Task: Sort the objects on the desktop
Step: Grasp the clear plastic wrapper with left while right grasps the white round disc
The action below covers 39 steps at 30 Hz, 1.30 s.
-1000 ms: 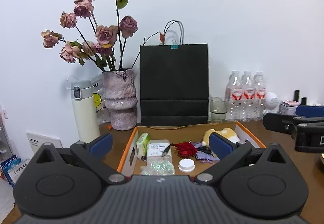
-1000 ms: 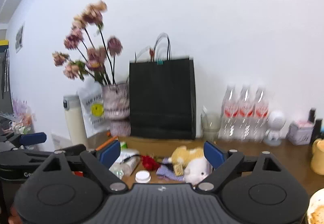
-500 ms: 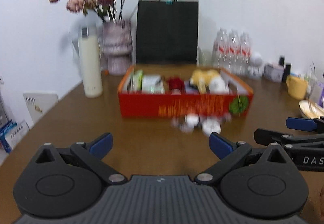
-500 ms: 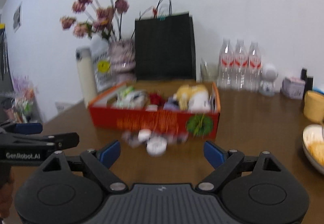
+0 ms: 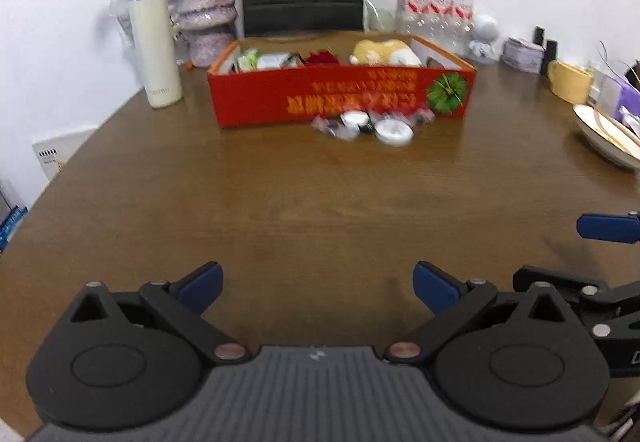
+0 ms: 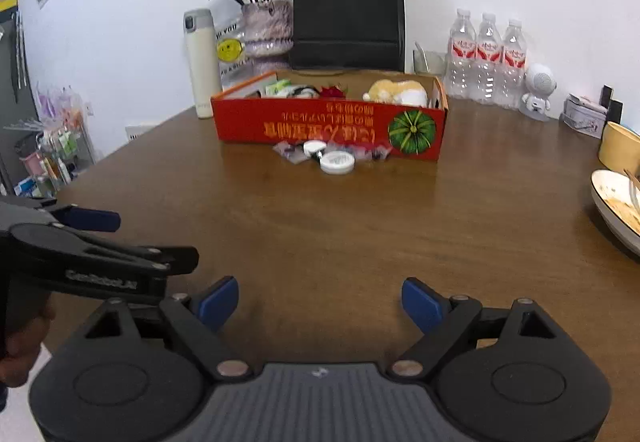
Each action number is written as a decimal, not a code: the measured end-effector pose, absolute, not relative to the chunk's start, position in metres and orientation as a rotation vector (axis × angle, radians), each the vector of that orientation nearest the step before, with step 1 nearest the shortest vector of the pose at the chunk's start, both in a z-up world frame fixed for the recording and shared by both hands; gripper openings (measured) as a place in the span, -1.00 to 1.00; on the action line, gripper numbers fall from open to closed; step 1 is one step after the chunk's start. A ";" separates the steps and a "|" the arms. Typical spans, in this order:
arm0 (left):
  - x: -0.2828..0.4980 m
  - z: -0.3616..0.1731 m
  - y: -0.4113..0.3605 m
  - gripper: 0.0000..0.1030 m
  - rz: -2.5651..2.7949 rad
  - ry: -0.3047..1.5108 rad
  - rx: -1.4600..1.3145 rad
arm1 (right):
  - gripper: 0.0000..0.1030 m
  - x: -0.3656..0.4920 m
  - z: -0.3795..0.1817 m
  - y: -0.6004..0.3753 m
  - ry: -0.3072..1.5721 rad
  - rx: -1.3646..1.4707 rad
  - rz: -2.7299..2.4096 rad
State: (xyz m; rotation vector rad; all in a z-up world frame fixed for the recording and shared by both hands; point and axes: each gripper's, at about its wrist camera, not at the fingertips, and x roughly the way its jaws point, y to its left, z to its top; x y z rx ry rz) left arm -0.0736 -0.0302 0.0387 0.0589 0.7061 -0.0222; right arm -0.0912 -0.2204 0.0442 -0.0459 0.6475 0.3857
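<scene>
Red box [image 6: 328, 126]: orange print unreadable; "GenRobot.AI" on left gripper [image 6: 102, 238]; both grippers gaping, empty.

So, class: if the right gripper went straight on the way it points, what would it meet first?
Probably the bare table. The right gripper tilts down, nothing lies between, and the jars sit farther off.

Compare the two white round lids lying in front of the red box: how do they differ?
The nearer lid looks wider and flatter; the farther lid looks smaller and sits closer to the red box. The farther lid lies among clear wrappers; the nearer lid sits at their front edge. Both are white, round, flat on the table.
</scene>
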 end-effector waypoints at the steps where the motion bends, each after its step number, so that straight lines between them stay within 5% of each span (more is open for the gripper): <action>1: -0.068 0.040 -0.029 1.00 -0.023 0.692 0.058 | 0.64 -0.084 0.043 -0.220 0.648 -0.037 0.390; 8: -0.011 0.043 -0.016 0.91 -0.040 0.703 0.013 | 0.33 -0.011 0.034 -0.209 0.688 -0.011 0.383; 21: 0.068 0.028 -0.009 0.58 -0.113 0.702 0.052 | 0.07 0.103 0.018 -0.171 0.696 -0.061 0.439; 24: 0.078 0.026 -0.009 0.46 -0.140 0.704 0.031 | -0.26 0.106 0.017 -0.171 0.685 -0.073 0.441; 26: 0.088 0.023 -0.015 0.27 -0.162 0.712 0.043 | -0.27 0.106 0.018 -0.176 0.691 -0.063 0.438; 31: 0.108 0.020 -0.032 0.18 -0.185 0.705 0.055 | -0.27 0.094 0.019 -0.210 0.697 -0.012 0.381; 36: 0.115 0.014 -0.046 -0.22 -0.165 0.675 0.117 | -0.27 0.073 0.019 -0.237 0.698 0.034 0.339; 38: 0.113 0.013 -0.048 -0.72 -0.188 0.667 0.115 | -0.27 0.068 0.019 -0.240 0.698 0.040 0.337; 39: 0.113 0.013 -0.048 -0.76 -0.193 0.665 0.114 | -0.27 0.066 0.020 -0.241 0.698 0.043 0.339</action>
